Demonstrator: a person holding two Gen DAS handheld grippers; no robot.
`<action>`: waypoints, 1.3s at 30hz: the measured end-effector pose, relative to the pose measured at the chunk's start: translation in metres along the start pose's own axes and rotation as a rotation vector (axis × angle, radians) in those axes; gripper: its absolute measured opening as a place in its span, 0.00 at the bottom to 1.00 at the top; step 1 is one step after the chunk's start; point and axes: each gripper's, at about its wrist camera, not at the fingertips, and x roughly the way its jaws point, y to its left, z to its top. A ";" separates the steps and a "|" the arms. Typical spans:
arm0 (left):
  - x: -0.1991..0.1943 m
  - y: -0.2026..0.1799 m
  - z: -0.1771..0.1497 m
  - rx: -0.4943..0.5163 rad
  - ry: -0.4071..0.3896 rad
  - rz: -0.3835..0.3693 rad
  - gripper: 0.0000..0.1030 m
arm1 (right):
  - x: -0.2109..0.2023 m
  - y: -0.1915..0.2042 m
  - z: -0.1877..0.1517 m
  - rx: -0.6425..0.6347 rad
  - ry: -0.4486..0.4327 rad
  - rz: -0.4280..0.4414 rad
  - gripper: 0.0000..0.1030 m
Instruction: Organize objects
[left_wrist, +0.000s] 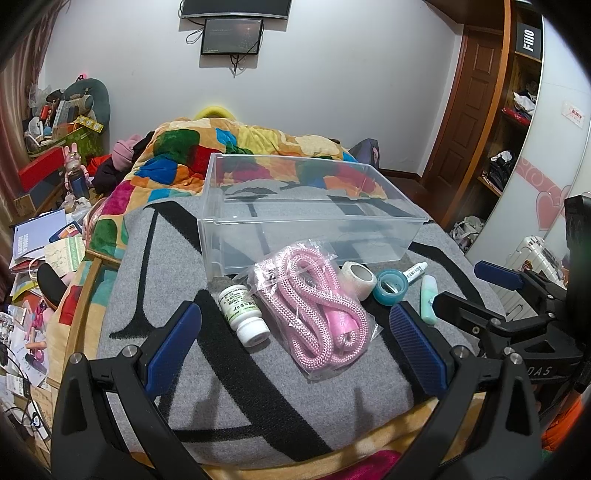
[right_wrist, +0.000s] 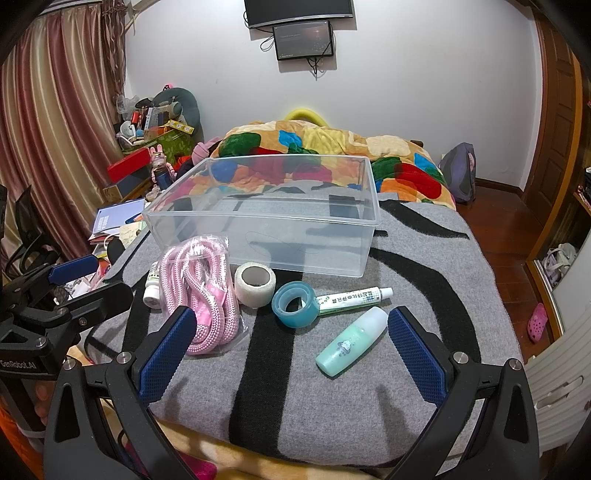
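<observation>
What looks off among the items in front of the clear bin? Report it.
Nothing is spilled or damaged. The white pill bottle, green bottle and ointment tube all lie on their sides on the grey blanket. The clear bin holds nothing yet; both grippers are open.

The bagged pink rope (right_wrist: 201, 291) hides most of the white pill bottle (right_wrist: 152, 286).

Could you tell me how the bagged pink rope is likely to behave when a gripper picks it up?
The pink rope is coiled loosely in a clear, glossy bag, so it will probably sag and the film may slip between the pads. It looks light and unlikely to roll.
</observation>
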 end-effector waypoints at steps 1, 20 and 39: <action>0.000 0.000 0.000 0.000 0.000 0.000 1.00 | 0.000 0.000 0.000 0.000 0.000 0.000 1.00; -0.001 0.000 0.001 -0.001 0.002 0.000 1.00 | 0.001 0.004 -0.002 -0.001 0.003 0.005 1.00; 0.000 0.000 0.000 -0.001 0.004 -0.004 1.00 | 0.001 0.004 -0.002 0.001 0.004 0.009 1.00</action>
